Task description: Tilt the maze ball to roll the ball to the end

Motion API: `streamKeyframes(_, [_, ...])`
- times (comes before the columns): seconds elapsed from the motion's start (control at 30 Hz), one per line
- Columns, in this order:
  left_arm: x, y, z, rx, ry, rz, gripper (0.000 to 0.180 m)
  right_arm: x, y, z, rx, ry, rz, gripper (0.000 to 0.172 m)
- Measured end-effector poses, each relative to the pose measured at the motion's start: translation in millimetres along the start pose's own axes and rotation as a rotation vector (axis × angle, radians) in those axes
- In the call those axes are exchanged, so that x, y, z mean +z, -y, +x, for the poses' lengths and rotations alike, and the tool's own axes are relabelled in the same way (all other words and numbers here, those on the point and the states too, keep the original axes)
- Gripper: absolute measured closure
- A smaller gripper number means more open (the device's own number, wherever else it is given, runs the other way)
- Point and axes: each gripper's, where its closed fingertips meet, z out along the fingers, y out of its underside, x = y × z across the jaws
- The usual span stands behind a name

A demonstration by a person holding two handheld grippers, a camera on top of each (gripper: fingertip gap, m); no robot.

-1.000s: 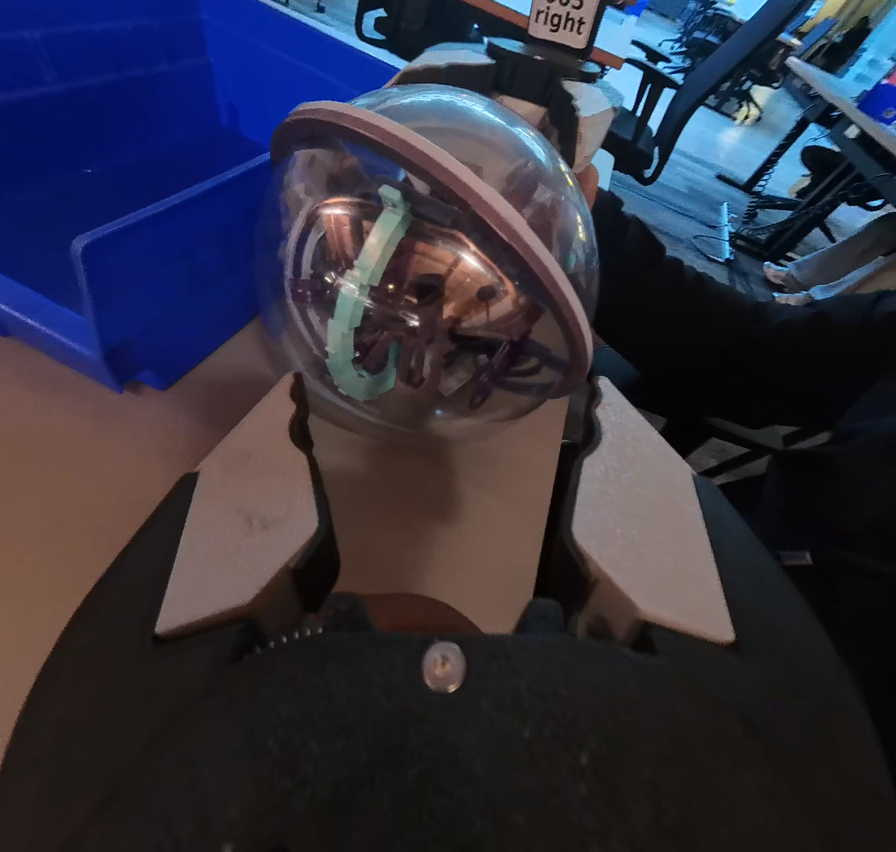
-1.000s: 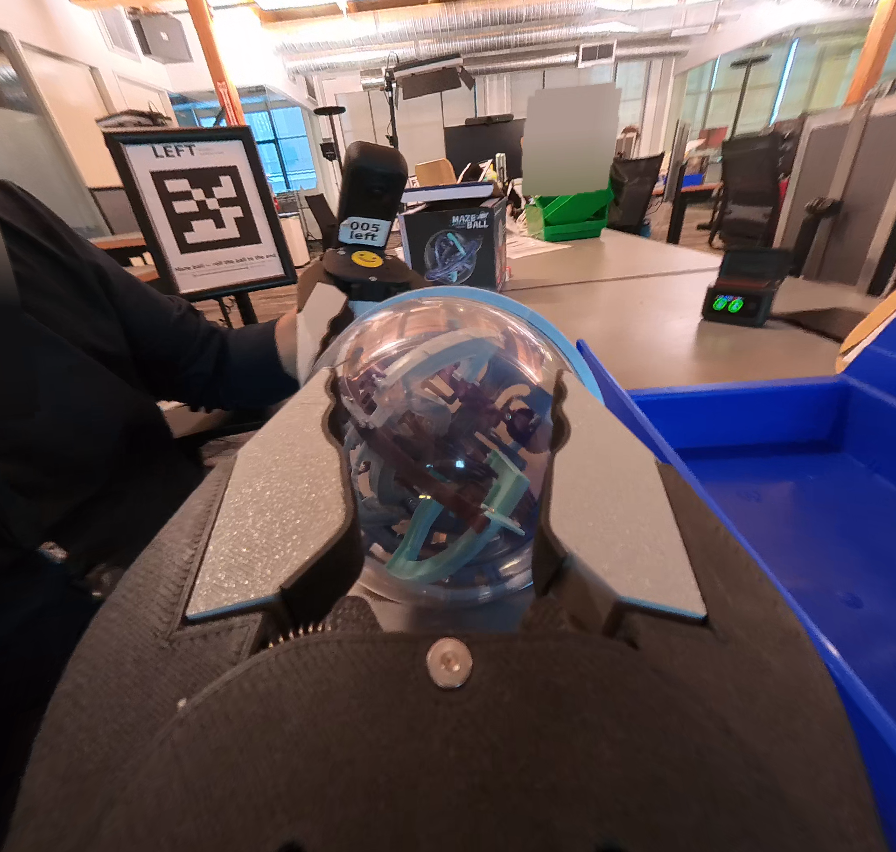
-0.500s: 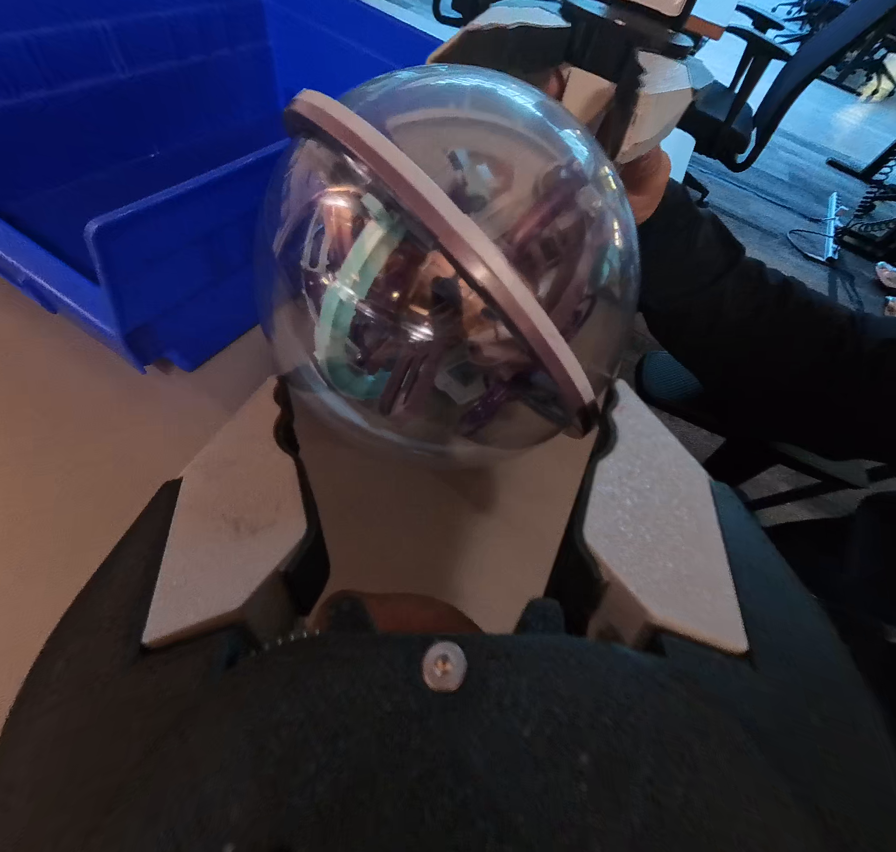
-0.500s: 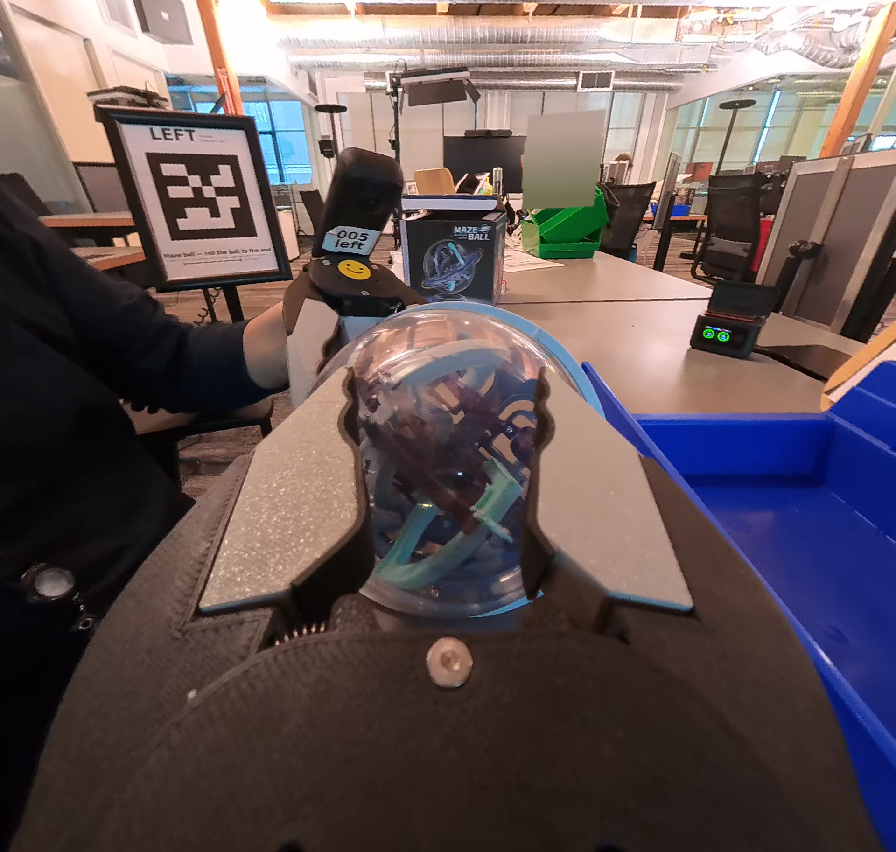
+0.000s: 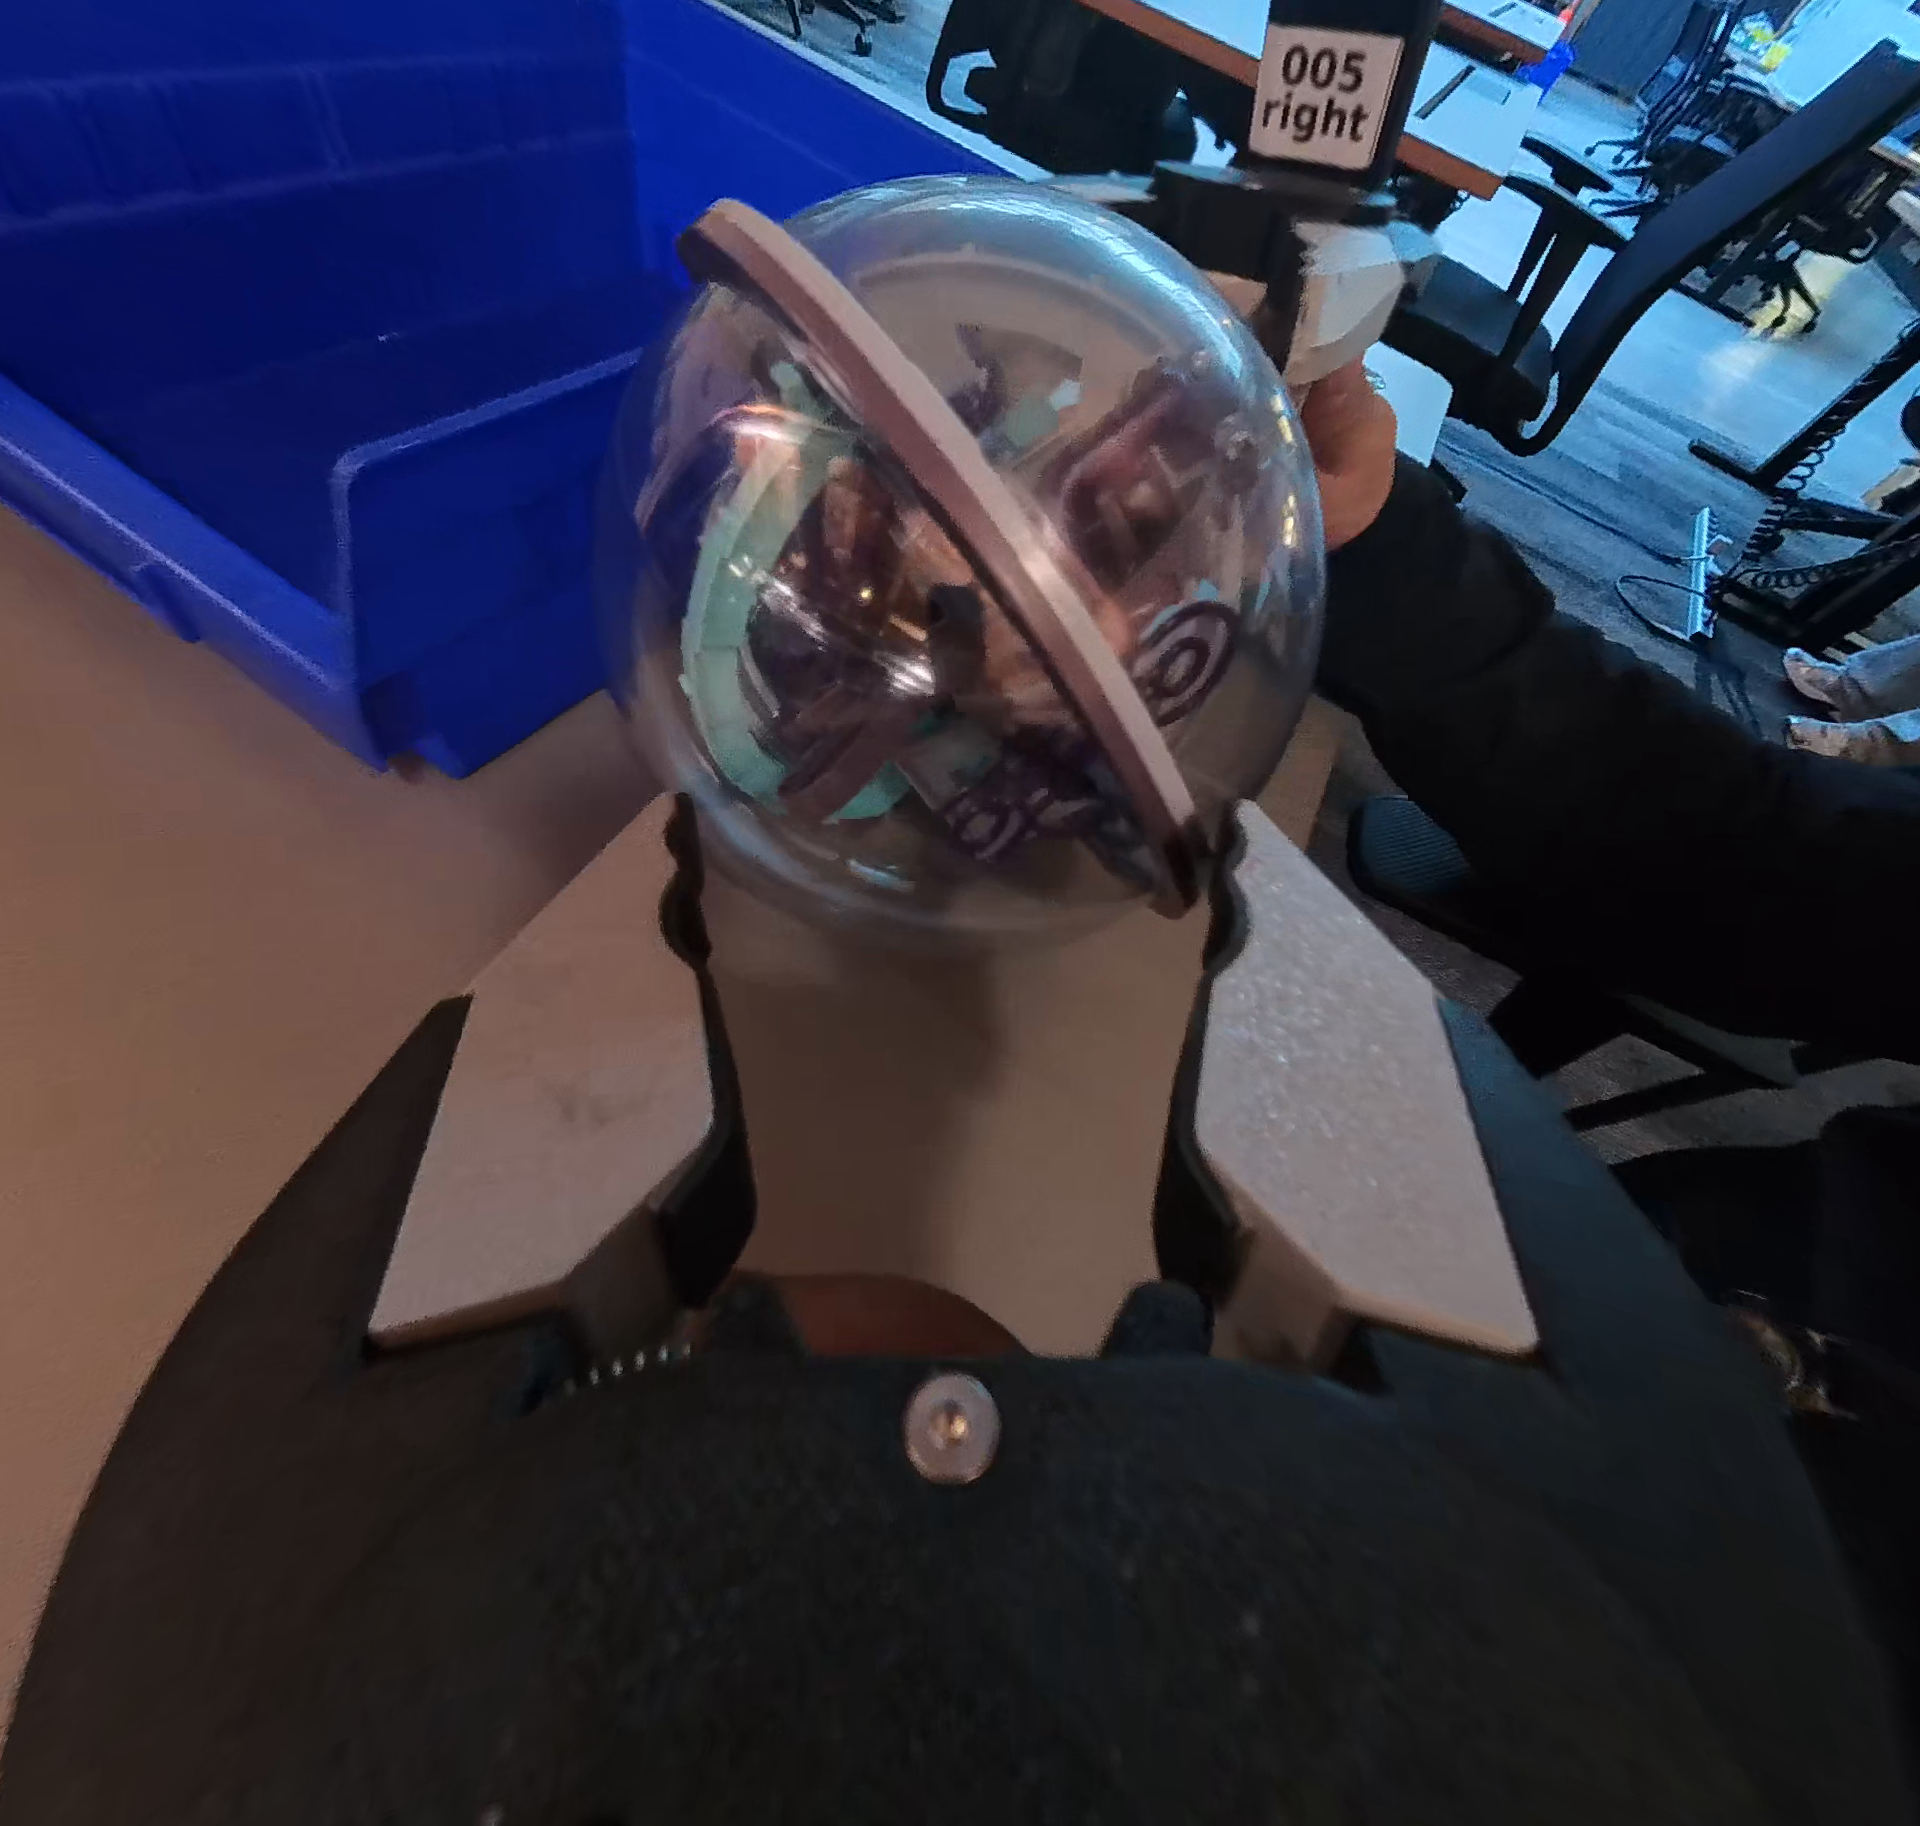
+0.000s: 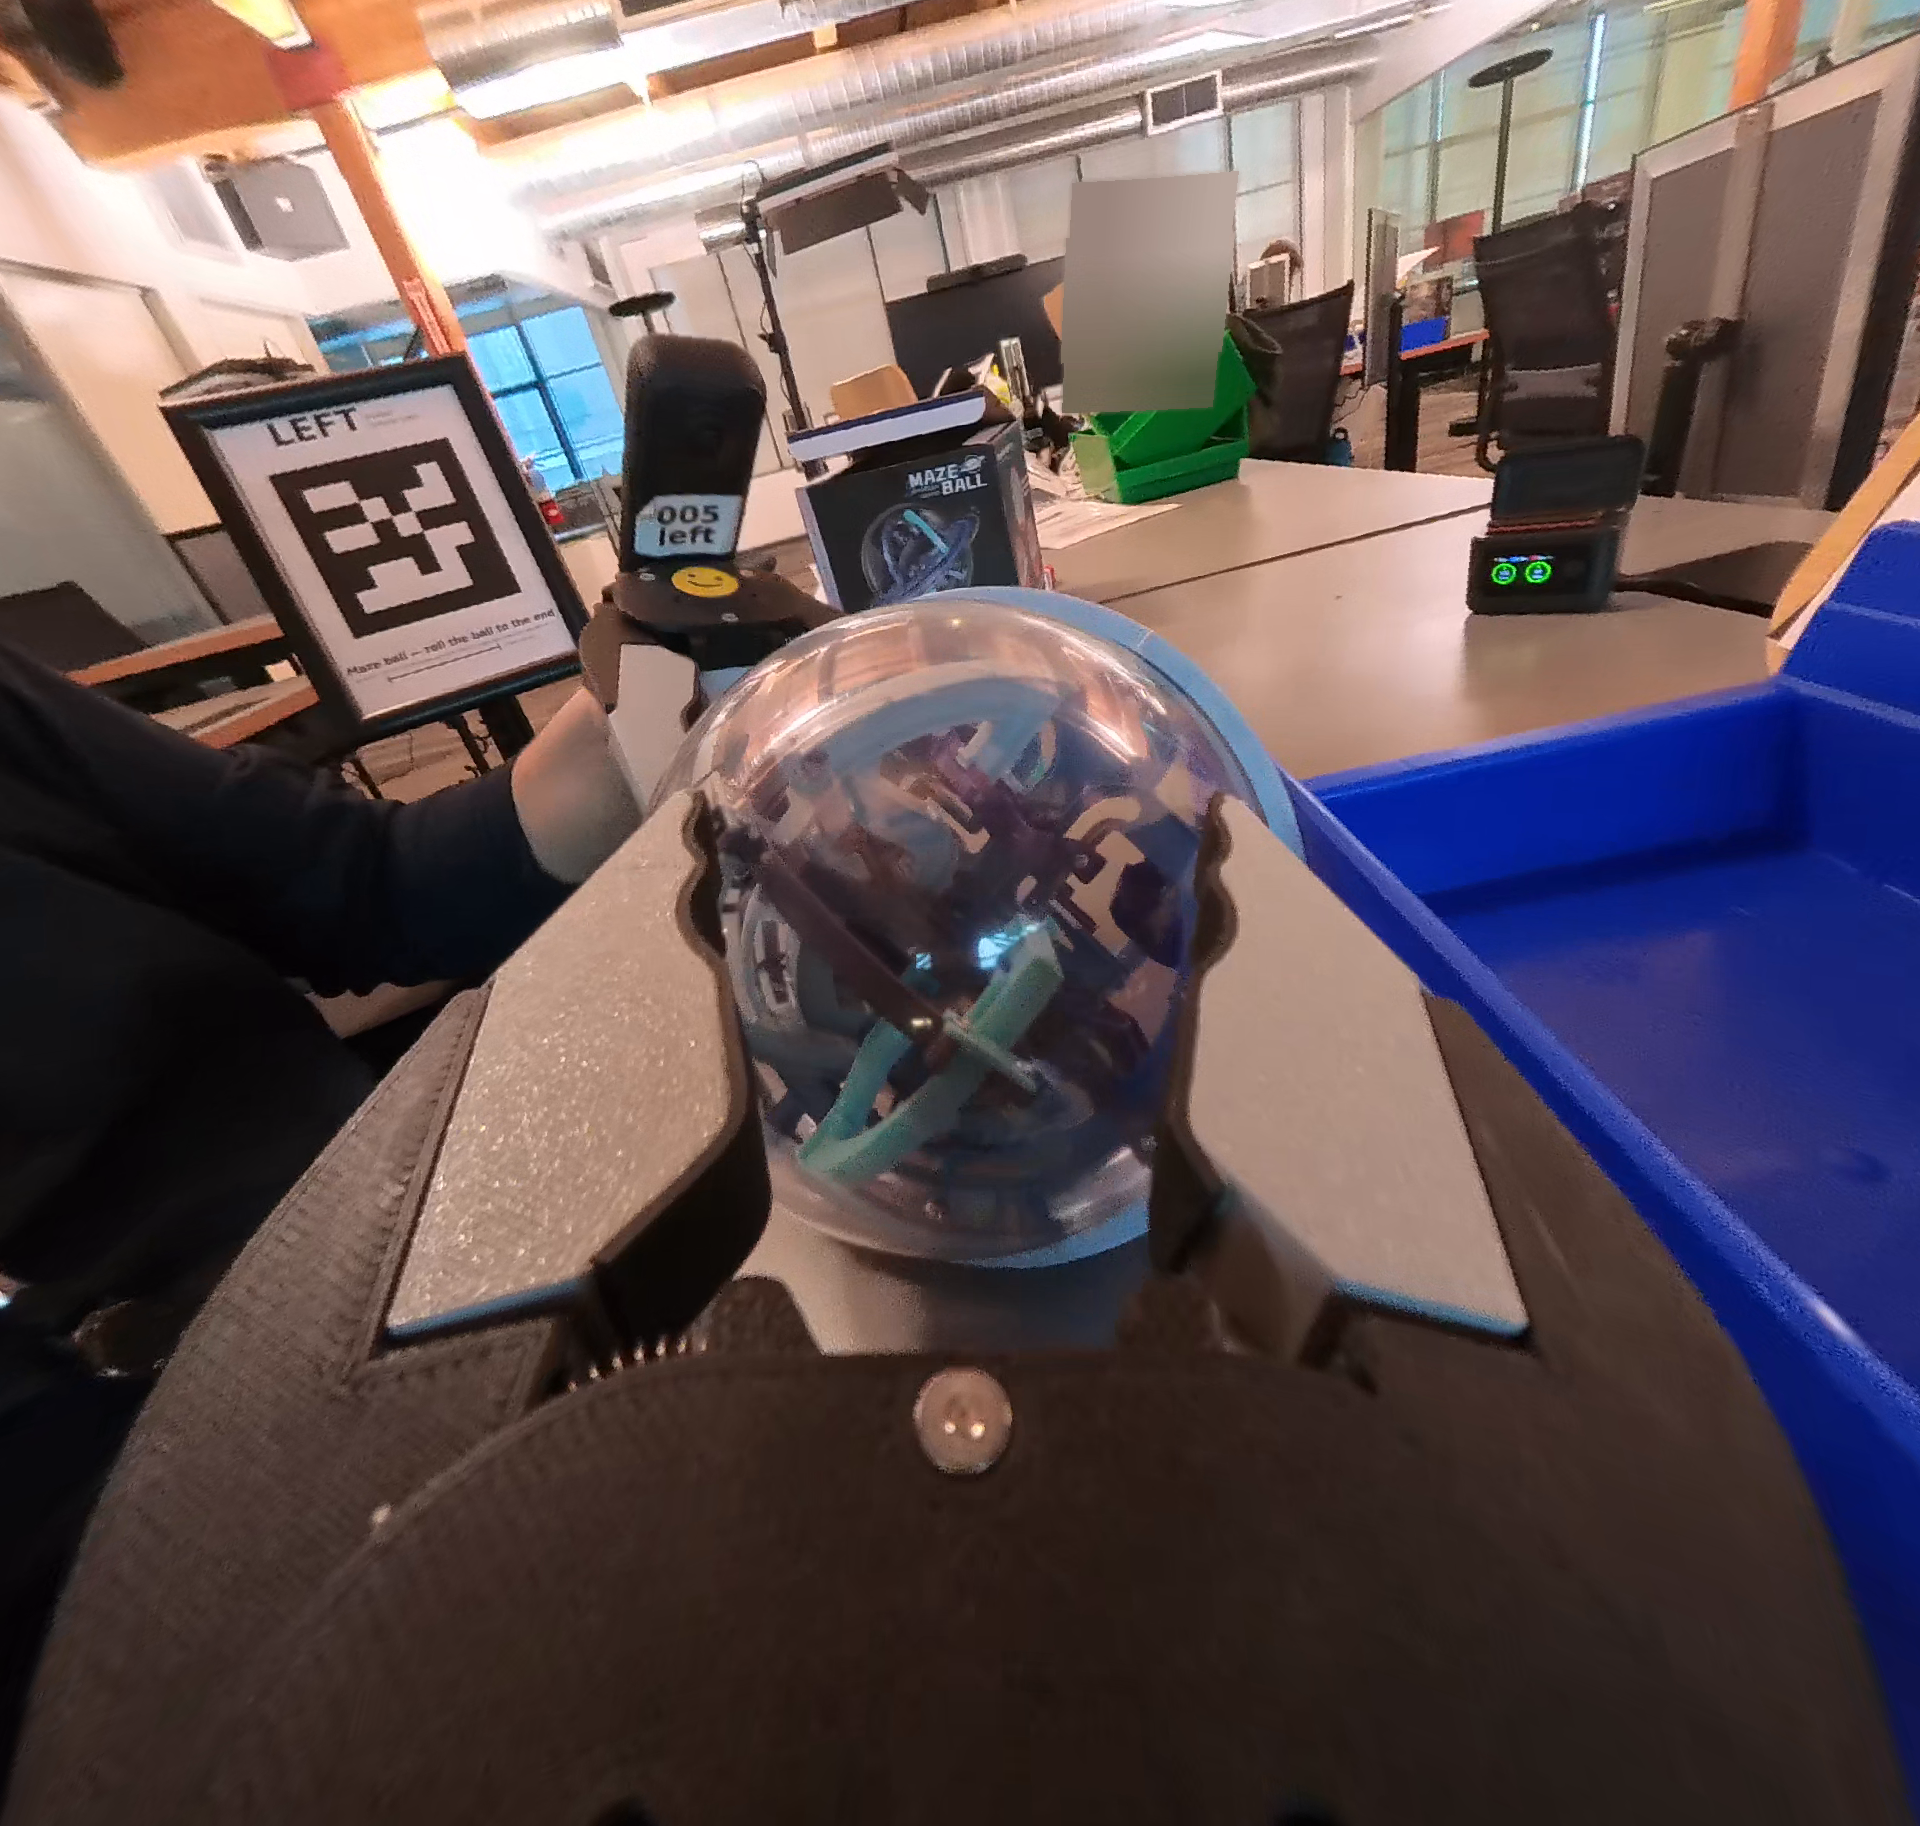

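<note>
The maze ball is a clear sphere with a grey band and teal and purple tracks inside, held in the air between both grippers. My left gripper is shut on its near lower part, one fingertip on the shell, the other against the band's end. My right gripper is shut on the ball, which sits deep between its fingers. The right gripper also shows behind the ball in the left wrist view, and the left gripper in the right wrist view. The small ball inside cannot be made out.
A big blue bin stands on the tan table, beside the ball. A person's dark sleeve is at the side. Farther back are a framed sign, the ball's box and a black device.
The ball has turned, its band now standing steeper. My left fingers spread, then closed onto the ball's near end. My right fingers took the ball in deeper and stand wider on it.
</note>
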Motion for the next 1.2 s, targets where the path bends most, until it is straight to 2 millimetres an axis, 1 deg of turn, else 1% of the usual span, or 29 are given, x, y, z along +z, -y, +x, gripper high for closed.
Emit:
streamKeyframes(0.07, [-2.1,-0.6,0.3,0.012,0.003,-0.003,0.088,-0.4,-0.9,-0.2,-0.001,-0.002,-0.004,0.082])
streamKeyframes(0.23, [-5.0,-3.6,2.4,0.085,0.02,-0.025,0.09,0.1,-1.2,-5.7,-0.045,0.006,-0.009,0.083])
streamKeyframes(0.37, [-7.8,-9.2,4.1,0.172,0.02,-0.071,0.091,-0.2,-0.1,-13.0,-0.084,0.031,-0.009,0.09])
streamKeyframes(0.43, [-8.5,-10.3,4.7,0.199,0.027,-0.089,0.092,-0.2,-0.1,-13.7,-0.084,0.037,-0.008,0.09])
streamKeyframes(0.6, [-5.1,-6.5,3.6,0.21,0.041,-0.084,0.09,-1.9,-1.2,-4.7,-0.008,0.021,-0.005,0.083])
streamKeyframes(0.67, [-3.1,-4.7,2.6,0.2,0.043,-0.071,0.089,-3.9,-0.9,-0.9,0.016,0.007,0.005,0.084])
streamKeyframes(0.8, [-2.5,-5.2,2.5,0.206,0.046,-0.073,0.089,-4.8,0.4,-2.8,-0.012,0.004,0.01,0.087])
streamKeyframes(1.2, [-4.8,-11.8,4.2,0.22,0.086,-0.08,0.089,0.0,1.4,-5.8,-0.049,0.018,-0.008,0.085])
